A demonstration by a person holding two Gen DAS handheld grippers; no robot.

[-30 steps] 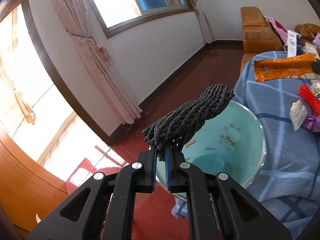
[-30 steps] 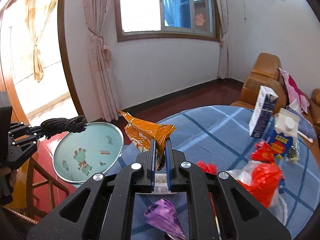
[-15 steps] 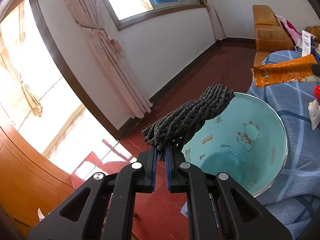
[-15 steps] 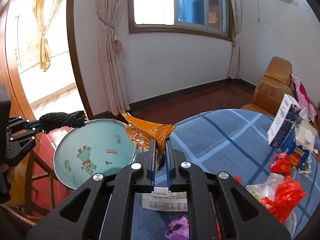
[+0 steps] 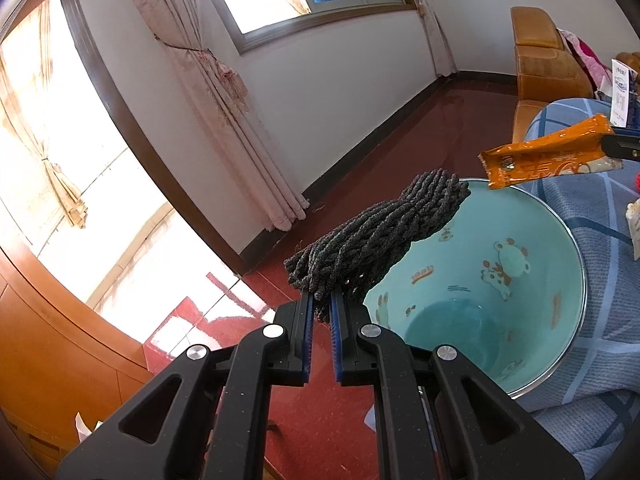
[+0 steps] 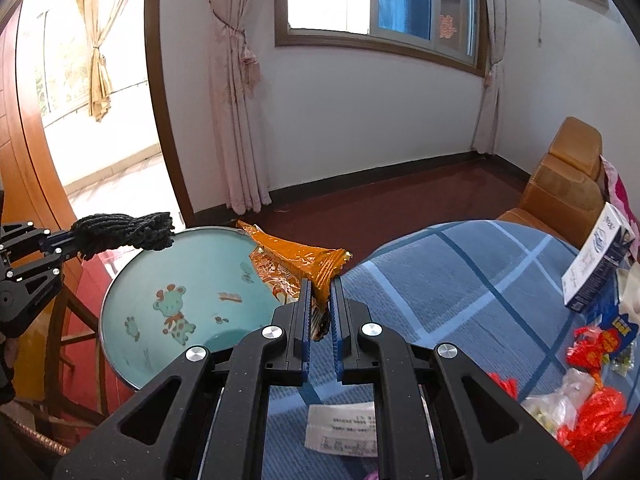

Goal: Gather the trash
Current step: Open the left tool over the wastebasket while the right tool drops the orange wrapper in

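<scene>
My left gripper is shut on a dark grey knitted rope bundle and holds it over the near rim of a turquoise enamel basin with cartoon animals inside. My right gripper is shut on an orange snack wrapper and holds it over the basin's right rim. The wrapper also shows in the left wrist view, and the rope bundle in the right wrist view.
A table with a blue checked cloth carries a paper slip, red wrappers, a milk carton and other litter at the right. Brown sofas stand behind. The red floor lies below the basin.
The right gripper has carried the orange wrapper left, from above the table to the basin's rim. The left gripper with the rope bundle has shifted a little over the basin.
</scene>
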